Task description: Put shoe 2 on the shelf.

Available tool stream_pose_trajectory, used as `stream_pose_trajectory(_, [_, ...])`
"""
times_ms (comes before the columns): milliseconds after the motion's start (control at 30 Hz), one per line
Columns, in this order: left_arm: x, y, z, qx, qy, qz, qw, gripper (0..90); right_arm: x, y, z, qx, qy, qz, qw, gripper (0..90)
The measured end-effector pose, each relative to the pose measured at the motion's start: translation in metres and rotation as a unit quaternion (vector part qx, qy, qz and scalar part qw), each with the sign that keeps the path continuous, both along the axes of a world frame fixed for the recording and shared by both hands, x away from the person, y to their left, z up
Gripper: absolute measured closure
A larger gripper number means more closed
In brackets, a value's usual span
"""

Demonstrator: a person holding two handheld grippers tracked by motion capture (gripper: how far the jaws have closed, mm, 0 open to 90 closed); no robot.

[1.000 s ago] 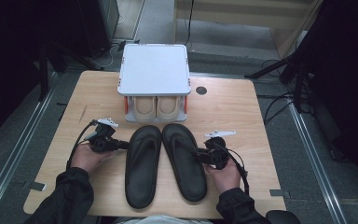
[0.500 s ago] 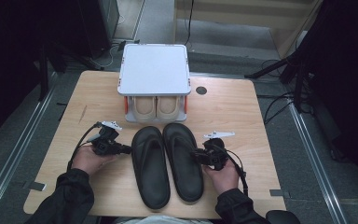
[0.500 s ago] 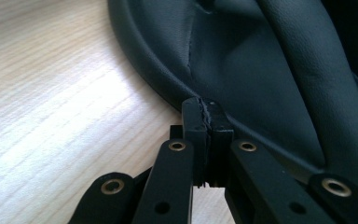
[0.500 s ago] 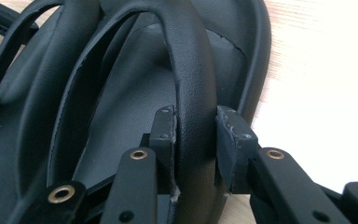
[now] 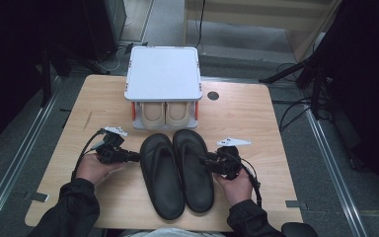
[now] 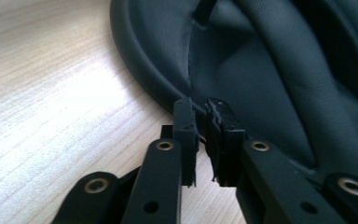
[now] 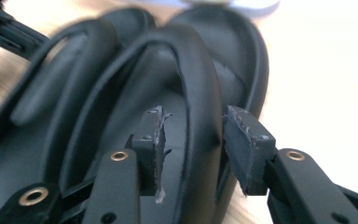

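Two black sandals lie side by side, touching, near the front of the wooden table (image 5: 256, 113). My left gripper (image 5: 137, 157) (image 6: 200, 112) is at the outer rim of the left sandal (image 5: 161, 177) (image 6: 270, 84). Its jaws have just been opening; a narrow gap now shows between them, with the rim at their tips. My right gripper (image 5: 203, 160) (image 7: 191, 116) straddles the strap (image 7: 196, 70) of the right sandal (image 5: 193, 170). Its jaws have also just been opening, and the pads (image 7: 247, 140) stand off the strap on both sides.
A white lidded shoe rack (image 5: 164, 71) stands at the table's far middle, with a pair of beige shoes (image 5: 165, 112) under its top, just beyond the sandals' toes. A round cable hole (image 5: 213, 95) lies to its right. Bare wood lies left and right of the hands.
The left sandal has slid right and now lies against the right one. Both grippers' jaws have parted. The hands have stayed where they were.
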State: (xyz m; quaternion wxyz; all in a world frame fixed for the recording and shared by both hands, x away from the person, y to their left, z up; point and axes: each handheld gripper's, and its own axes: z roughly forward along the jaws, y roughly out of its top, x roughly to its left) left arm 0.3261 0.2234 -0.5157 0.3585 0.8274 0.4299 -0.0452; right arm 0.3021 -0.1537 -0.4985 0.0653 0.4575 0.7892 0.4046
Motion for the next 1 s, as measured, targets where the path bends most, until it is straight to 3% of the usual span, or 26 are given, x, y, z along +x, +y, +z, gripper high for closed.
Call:
stream_pose_trajectory(67, [-0.001, 0.002, 0.003, -0.011, -0.001, 0.007, 0.9999, 78.4, -0.003, 0.001, 0.006, 0.011, -0.014, 0.0, 0.9998, 58.3])
stream_pose_trajectory(200, [-0.003, 0.003, 0.009, -0.013, -0.009, 0.006, 0.9999, 75.4, -0.009, 0.004, 0.011, 0.021, -0.018, 0.001, 0.9996, 58.0])
stream_pose_trajectory(333, [-0.005, 0.007, 0.013, -0.025, -0.014, 0.014, 0.9995, 71.6, -0.015, 0.013, 0.015, 0.018, -0.031, 0.01, 0.9993, 56.6])
stream_pose_trajectory(433, [-0.006, 0.009, 0.016, -0.029, -0.02, 0.016, 0.9992, 67.1, -0.018, 0.019, 0.014, 0.003, -0.039, 0.018, 0.9991, 55.2])
stream_pose_trajectory(533, [-0.006, 0.01, 0.019, -0.024, -0.027, 0.013, 0.9993, 63.4, -0.019, 0.022, 0.013, -0.001, -0.038, 0.023, 0.999, 53.9])
stream_pose_trajectory(700, [-0.007, 0.011, 0.021, -0.027, -0.03, 0.017, 0.999, 56.8, -0.026, 0.034, 0.015, 0.012, -0.033, 0.025, 0.9991, 47.4])
stream_pose_trajectory(1000, [-0.009, 0.018, 0.024, -0.026, -0.04, 0.032, 0.9984, 51.2, -0.036, 0.056, 0.009, 0.004, -0.035, 0.038, 0.9987, 44.3])
